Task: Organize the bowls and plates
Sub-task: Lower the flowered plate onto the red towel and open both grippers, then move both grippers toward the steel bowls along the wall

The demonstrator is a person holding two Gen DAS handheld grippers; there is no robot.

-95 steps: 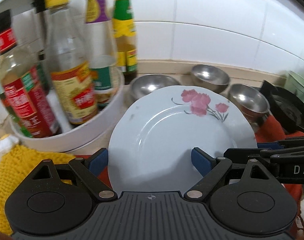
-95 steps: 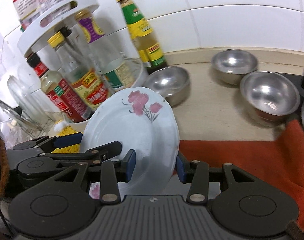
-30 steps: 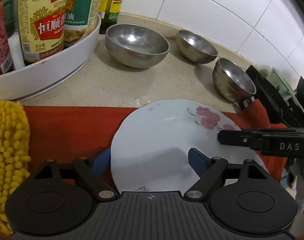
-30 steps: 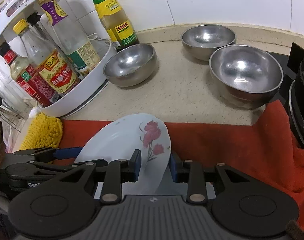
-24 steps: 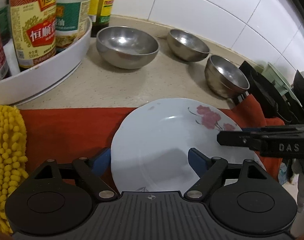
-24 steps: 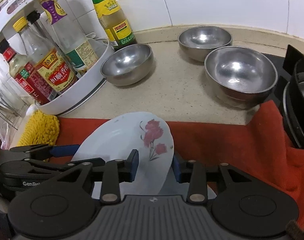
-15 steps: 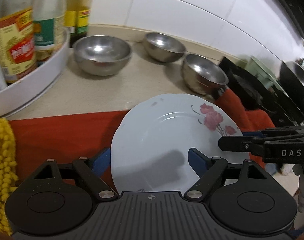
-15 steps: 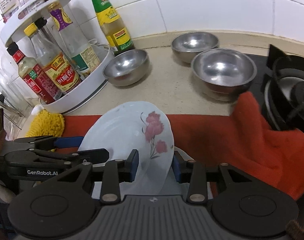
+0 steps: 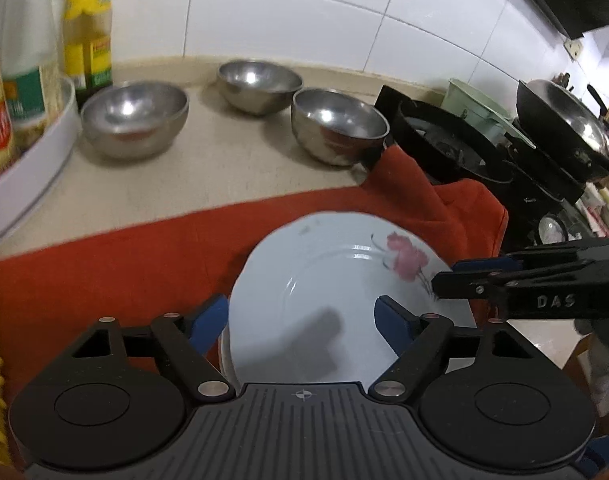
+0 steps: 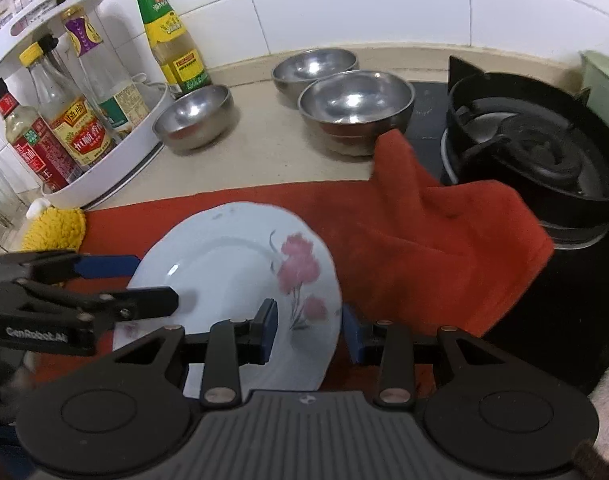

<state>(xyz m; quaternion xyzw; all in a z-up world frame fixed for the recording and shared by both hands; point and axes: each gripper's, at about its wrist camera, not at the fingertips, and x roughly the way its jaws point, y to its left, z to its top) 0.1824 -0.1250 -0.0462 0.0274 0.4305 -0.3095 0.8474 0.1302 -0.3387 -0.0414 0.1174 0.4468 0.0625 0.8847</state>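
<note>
A white plate with a pink flower (image 9: 328,280) is held tilted over the red cloth (image 9: 124,264). My left gripper (image 9: 302,322) grips its near edge, one finger on each face. My right gripper (image 10: 308,330) pinches its right rim (image 10: 240,264); it also shows in the left wrist view (image 9: 456,276). A second plate's rim (image 9: 223,354) peeks out beneath. Three steel bowls stand at the back: left (image 9: 134,118), middle (image 9: 260,84), right (image 9: 338,124); they also show in the right wrist view (image 10: 196,118), (image 10: 314,66), (image 10: 354,106).
A white turntable rack (image 10: 104,172) with sauce bottles (image 10: 174,40) stands at the left. A yellow cloth (image 10: 54,228) lies in front of it. A black gas stove (image 10: 536,144) is at the right, with a wok (image 9: 564,120) further right.
Both grippers have carried the plate right and back from the bottle rack and lowered it over the red cloth. The view has swung toward the stove.
</note>
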